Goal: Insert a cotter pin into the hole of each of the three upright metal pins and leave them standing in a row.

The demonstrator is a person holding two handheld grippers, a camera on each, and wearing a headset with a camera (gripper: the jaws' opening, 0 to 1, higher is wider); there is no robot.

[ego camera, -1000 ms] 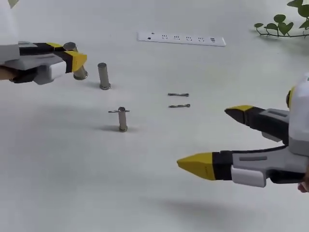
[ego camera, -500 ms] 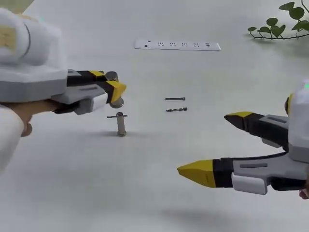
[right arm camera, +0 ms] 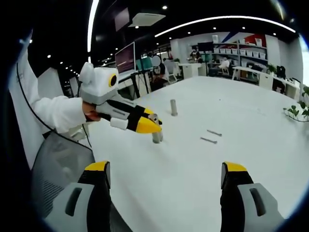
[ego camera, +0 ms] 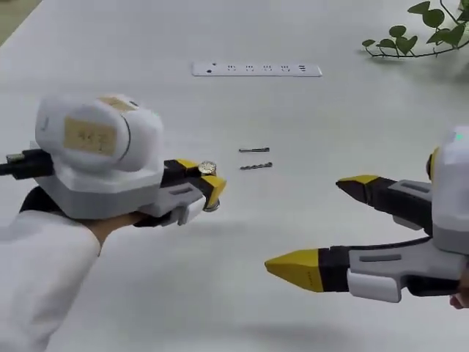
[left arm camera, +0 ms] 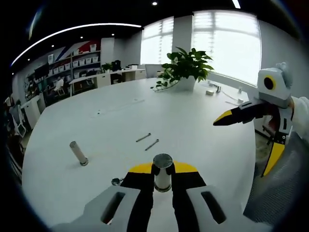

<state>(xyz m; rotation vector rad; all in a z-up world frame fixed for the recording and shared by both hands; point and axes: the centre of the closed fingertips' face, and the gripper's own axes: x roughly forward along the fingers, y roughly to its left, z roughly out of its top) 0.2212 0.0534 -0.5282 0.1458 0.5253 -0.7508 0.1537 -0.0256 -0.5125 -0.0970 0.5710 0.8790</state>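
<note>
My left gripper (ego camera: 209,188) is shut on a plain metal pin (ego camera: 208,169), held upright just left of the table's middle. In the left gripper view this pin (left arm camera: 162,172) stands between the yellow jaws. A second plain metal pin (left arm camera: 78,152) stands further left, also seen in the right gripper view (right arm camera: 173,107). Two loose cotter pins (ego camera: 254,158) lie side by side just beyond the held pin. My right gripper (ego camera: 304,224) hovers open at the near right with nothing between its jaws. The left gripper's body hides the table behind it.
A white power strip (ego camera: 256,70) lies at the far side of the table. A leafy plant (ego camera: 418,33) reaches in at the far right. A person's white sleeve (ego camera: 37,286) fills the near left corner.
The left gripper has carried the metal pin from the far left to the right and nearer, now close to the cotter pins. The pin with a cotter pin through it is now hidden. The right gripper stays open.
</note>
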